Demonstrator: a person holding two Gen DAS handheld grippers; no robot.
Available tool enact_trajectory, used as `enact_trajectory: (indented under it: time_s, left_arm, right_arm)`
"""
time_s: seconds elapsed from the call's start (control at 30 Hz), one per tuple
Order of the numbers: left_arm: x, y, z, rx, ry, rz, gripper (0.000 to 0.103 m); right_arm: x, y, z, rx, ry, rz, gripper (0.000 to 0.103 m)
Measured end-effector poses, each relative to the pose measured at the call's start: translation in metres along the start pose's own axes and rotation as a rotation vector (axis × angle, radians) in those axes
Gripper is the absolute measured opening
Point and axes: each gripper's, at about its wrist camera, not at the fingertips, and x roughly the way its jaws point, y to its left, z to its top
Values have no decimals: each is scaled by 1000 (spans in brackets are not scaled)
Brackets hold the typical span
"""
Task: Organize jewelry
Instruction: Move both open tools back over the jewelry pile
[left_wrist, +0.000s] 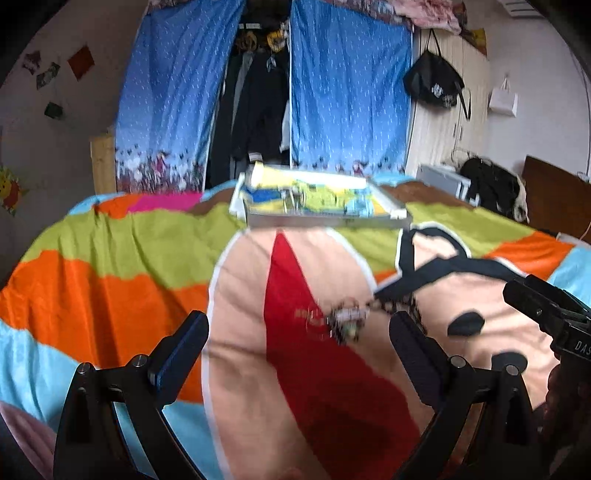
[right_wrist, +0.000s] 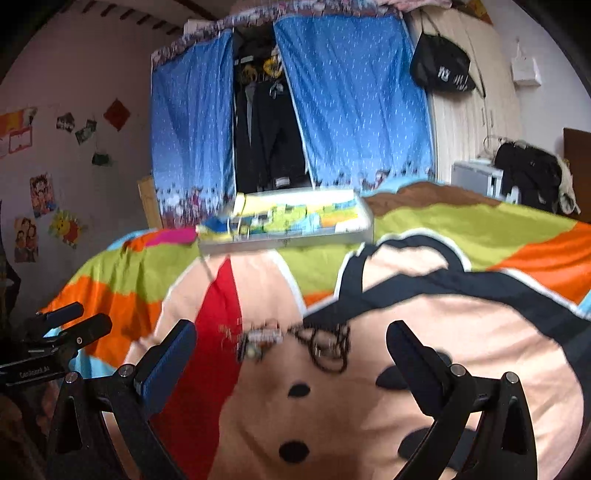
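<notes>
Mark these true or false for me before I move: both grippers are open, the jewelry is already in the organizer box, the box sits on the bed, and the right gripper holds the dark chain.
1. Both the left gripper and the right gripper are open. True.
2. The jewelry is in the organizer box. False: it lies on the bedspread, nearer than the box.
3. The organizer box sits on the bed. True.
4. The right gripper holds the dark chain. False: the chain lies on the bedspread, ungripped.

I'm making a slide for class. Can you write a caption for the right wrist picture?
Open right gripper above blurry dark beaded jewelry on a colourful cartoon bedspread, clear plastic organizer box behind.
</notes>
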Motion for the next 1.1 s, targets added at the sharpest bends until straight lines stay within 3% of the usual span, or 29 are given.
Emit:
enact_trajectory:
  time_s: [0.2, 0.6, 0.9, 1.1]
  left_arm:
    - [25, -1, -17, 38, 141, -24, 96]
    - [64, 2, -30, 54, 297, -45, 96]
    - [113, 10, -13, 65, 354, -97, 96]
    - [151, 19, -3, -13, 364, -185, 95]
  right_arm:
    - [16, -8, -31, 20, 110, -6, 103]
    - [45, -27, -56, 70, 230, -25, 103]
    - [64, -43, -43, 65, 244, 17, 103]
    - [79, -44, -39, 59, 244, 29, 98]
